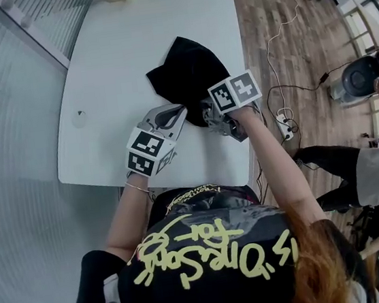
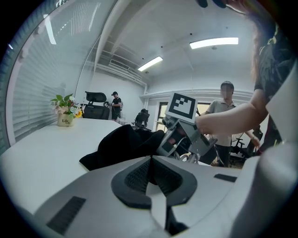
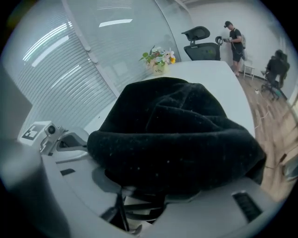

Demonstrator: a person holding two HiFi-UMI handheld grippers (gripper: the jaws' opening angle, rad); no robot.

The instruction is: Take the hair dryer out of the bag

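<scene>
With left hand-held gripper (image 2: 150, 160) shut at bag (image 1: 190, 72) edge just ahead of its tips, anchor the cloth. With right hand-held gripper (image 1: 209, 116) jaws apart, bag fold draped across them, push deeper, clamp rigid body, not cloth. Can't see hair dryer; presumably inside bag.

open office, long white table (image 1: 116, 60), swivel chairs (image 3: 201, 44), ribbed glass partition (image 1: 9, 135), ceiling strip lights (image 2: 213, 43), wood floor (image 1: 287, 53)
</scene>
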